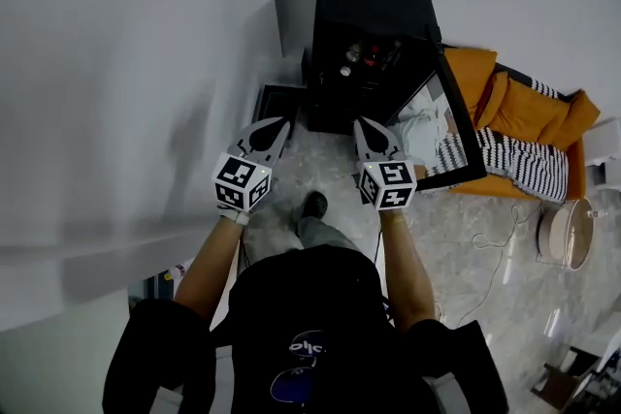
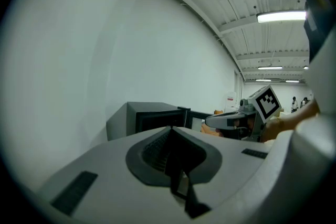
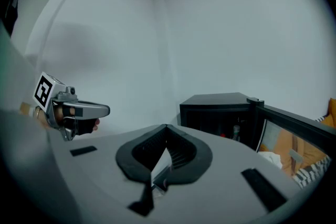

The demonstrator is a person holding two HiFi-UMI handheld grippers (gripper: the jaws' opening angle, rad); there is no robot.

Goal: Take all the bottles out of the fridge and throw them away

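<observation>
A black mini fridge (image 1: 354, 10) stands against the white wall with its glass door (image 1: 456, 126) swung open to the right. Inside I see a white-capped bottle (image 1: 345, 70) and another bottle (image 1: 354, 53) beside something red. Both grippers hover side by side in front of the fridge, apart from it. My left gripper (image 1: 279, 124) is shut and holds nothing; its joined tips (image 2: 170, 128) point at the fridge (image 2: 152, 115). My right gripper (image 1: 363, 124) is also shut and holds nothing. Past its tips (image 3: 166, 127) a bottle (image 3: 236, 131) shows in the open fridge (image 3: 220, 107).
A dark square container (image 1: 277, 102) sits on the floor left of the fridge. An orange couch (image 1: 524, 111) with a striped cloth (image 1: 529, 165) lies behind the open door. A round pale object (image 1: 565, 233) and a thin cable (image 1: 500, 252) are on the floor at right.
</observation>
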